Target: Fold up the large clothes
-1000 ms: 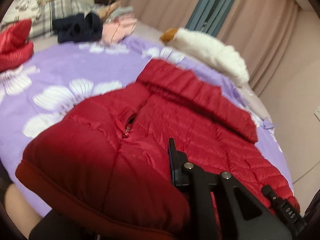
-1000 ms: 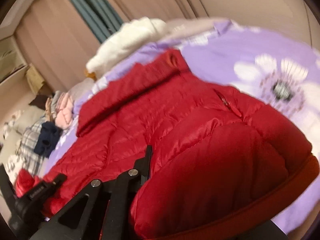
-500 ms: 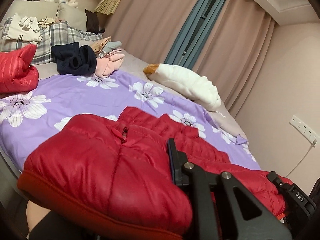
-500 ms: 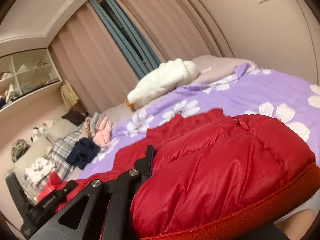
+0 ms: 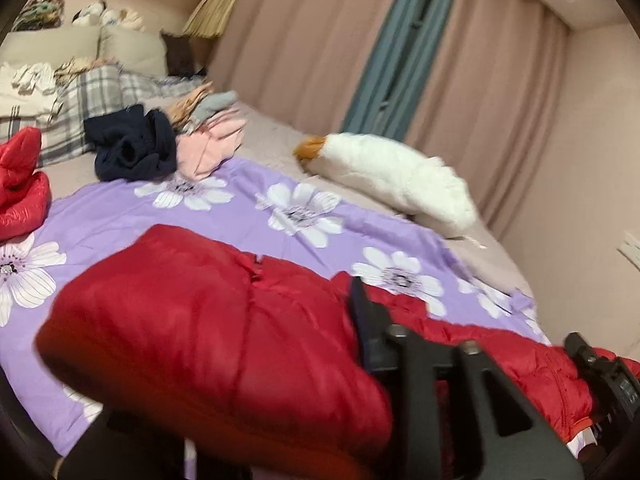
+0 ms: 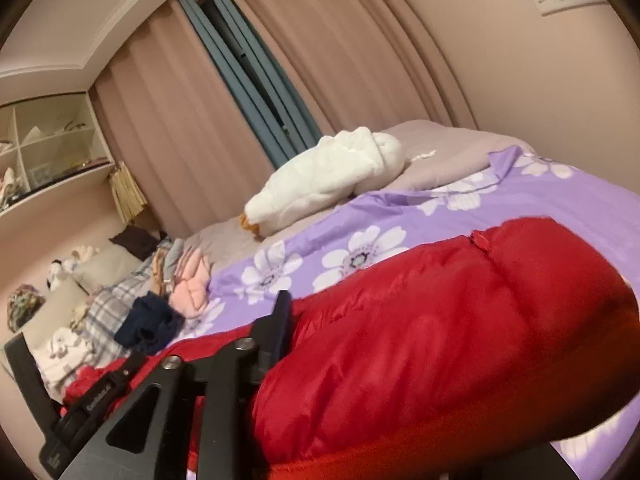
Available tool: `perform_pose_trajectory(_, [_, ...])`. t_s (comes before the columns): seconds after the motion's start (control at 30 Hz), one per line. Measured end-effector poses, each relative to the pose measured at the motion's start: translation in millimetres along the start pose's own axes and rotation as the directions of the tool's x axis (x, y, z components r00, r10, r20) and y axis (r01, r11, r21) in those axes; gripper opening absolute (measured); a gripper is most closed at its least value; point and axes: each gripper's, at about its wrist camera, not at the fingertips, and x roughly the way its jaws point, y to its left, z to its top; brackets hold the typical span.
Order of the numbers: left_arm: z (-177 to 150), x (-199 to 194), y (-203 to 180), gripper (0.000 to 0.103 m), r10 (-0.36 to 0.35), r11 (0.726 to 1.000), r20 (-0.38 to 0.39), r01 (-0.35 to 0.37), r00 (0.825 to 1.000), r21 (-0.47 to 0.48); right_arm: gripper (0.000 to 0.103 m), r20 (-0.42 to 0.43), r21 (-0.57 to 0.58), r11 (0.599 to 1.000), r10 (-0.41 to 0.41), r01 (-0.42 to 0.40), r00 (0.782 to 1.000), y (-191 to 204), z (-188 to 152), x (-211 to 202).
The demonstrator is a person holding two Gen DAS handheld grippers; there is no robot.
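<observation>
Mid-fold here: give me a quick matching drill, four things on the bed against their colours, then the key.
Things:
1. puffy quilted jacket
2. long plush pillow
3. flowered bed sheet
4. crumpled sweater beside the pink clothes

Colours:
A. purple
B. navy
C. red
D. white

Pairs: 1-C, 2-D, 3-A, 4-B

Dim warm light, motion blur, fisheye vignette

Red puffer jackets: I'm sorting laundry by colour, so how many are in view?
2. One red puffer jacket lies nearest the cameras on the purple floral sheet; another sits bunched at the far-left edge. Others may be hidden.
</observation>
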Motion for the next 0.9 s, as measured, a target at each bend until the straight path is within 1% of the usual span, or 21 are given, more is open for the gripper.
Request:
perform_pose_trajectory(0.03, [4.0, 9.1, 0.1, 0.057, -0.013, 1.000, 0.001, 0.013, 1.000, -0.019, 0.060, -0.001, -0.006, 1.000, 0.001, -0.001, 1.000, -0.5, 2.8, 7.2])
perform_pose_trajectory(0.07, [10.0, 23.2, 1.9, 0.061, -0.053, 0.997, 0.001, 0.053, 0.999, -0.055, 0.080, -0.008, -0.007, 1.000, 0.016, -0.016, 1.000, 0.3, 7.6, 21.0])
perform_pose_trajectory(0.1, [14.7, 34.2, 3.7, 0.069, -0.065, 0.995, -0.001, 0.065, 0.998, -0.082, 0.086, -0.013, 0.000, 1.000, 0.024, -0.024, 1.000, 0.9, 10.9, 32.2])
perform_pose_trajectory(0.13, [17.8, 40.6, 4.4, 0.078, -0.062, 0.993, 0.000, 0.061, 0.998, -0.100, 0.086, -0.015, 0.008, 1.000, 0.012, -0.012, 1.000, 1.4, 13.8, 42.9])
perform_pose_trajectory(0.17, [22.8, 51.0, 5.4, 0.081, -0.024, 0.991, 0.024, 0.027, 0.999, -0.129, 0.086, -0.023, 0.005, 1.000, -0.013, 0.013, 1.000, 2.9, 16.6, 54.6])
perform_pose_trajectory(0.2, [25.6, 57.1, 5.5, 0.081, 0.009, 0.992, 0.054, -0.002, 0.998, -0.124, 0.087, -0.028, -0.008, 0.999, -0.041, 0.040, 0.999, 4.6, 18.4, 64.5])
perform_pose_trajectory(0.23, [28.3, 61.8, 3.0, 0.081, 0.030, 0.995, 0.073, -0.023, 0.997, -0.102, 0.087, -0.025, -0.019, 0.998, -0.053, 0.052, 0.998, 5.3, 18.5, 69.0])
perform_pose_trajectory(0.27, [29.8, 68.8, 0.2, 0.081, 0.061, 0.997, 0.094, -0.056, 0.994, -0.056, 0.087, -0.017, -0.035, 0.997, -0.074, 0.074, 0.997, 6.0, 18.5, 76.7])
perform_pose_trajectory(0.33, [31.0, 80.4, -4.4, 0.081, 0.108, 0.994, 0.098, -0.110, 0.989, 0.012, 0.087, -0.005, -0.054, 0.993, -0.107, 0.106, 0.994, 5.7, 16.7, 85.2])
perform_pose_trajectory(0.4, [27.0, 89.8, -1.4, 0.081, 0.121, 0.991, 0.100, -0.126, 0.988, 0.040, 0.087, -0.001, -0.074, 0.987, -0.142, 0.141, 0.990, 4.9, 14.8, 94.0])
perform_pose_trajectory(0.47, [23.2, 94.8, 4.1, 0.081, 0.121, 0.992, 0.088, -0.125, 0.989, 0.033, 0.087, -0.004, -0.080, 0.985, -0.156, 0.155, 0.988, 2.2, 13.7, 100.0])
perform_pose_trajectory(0.53, [19.3, 103.2, 9.1, 0.081, 0.121, 0.992, 0.059, -0.122, 0.991, 0.019, 0.087, -0.015, -0.075, 0.984, -0.162, 0.161, 0.987, -1.4, 12.0, 102.6])
perform_pose_trajectory(0.6, [14.2, 113.7, 11.7, 0.081, 0.113, 0.993, 0.028, -0.114, 0.993, 0.021, 0.087, -0.020, -0.072, 0.984, -0.166, 0.164, 0.986, -5.6, 8.5, 103.9])
perform_pose_trajectory(0.67, [9.7, 130.2, 10.0, 0.081, 0.130, 0.991, -0.004, -0.129, 0.992, 0.042, 0.087, -0.031, -0.072, 0.980, -0.188, 0.185, 0.982, -8.2, 12.0, 119.0])
perform_pose_trajectory(0.73, [-1.6, 155.8, 11.8, 0.079, 0.185, 0.982, -0.072, -0.181, 0.980, 0.060, 0.085, -0.071, -0.064, 0.973, -0.224, 0.220, 0.972, -15.9, 10.1, 138.1])
perform_pose_trajectory(0.77, [-11.7, 172.2, 16.0, 0.078, 0.218, 0.975, -0.122, -0.212, 0.968, 0.063, 0.077, -0.105, -0.045, 0.974, -0.225, 0.222, 0.969, -23.9, 5.8, 147.3])
perform_pose_trajectory(0.8, [-18.8, 181.6, 18.8, 0.078, 0.232, 0.972, -0.143, -0.224, 0.962, 0.067, 0.067, -0.146, -0.027, 0.977, -0.215, 0.214, 0.965, -32.5, 0.7, 157.9])
perform_pose_trajectory(0.83, [-28.4, 192.2, 21.1, 0.079, 0.251, 0.967, -0.160, -0.242, 0.955, 0.075, 0.063, -0.185, -0.017, 0.975, -0.221, 0.221, 0.958, -40.1, -5.5, 167.9])
perform_pose_trajectory(0.87, [-35.1, 200.3, 22.8, 0.079, 0.265, 0.964, -0.174, -0.255, 0.948, 0.080, 0.056, -0.227, -0.031, 0.963, -0.267, 0.267, 0.937, -47.5, -15.7, 180.4])
perform_pose_trajectory(0.9, [-38.0, 205.1, 22.7, 0.079, 0.270, 0.962, -0.176, -0.260, 0.946, 0.082, 0.049, -0.241, -0.058, 0.953, -0.304, 0.299, 0.922, -49.8, -23.8, 187.7])
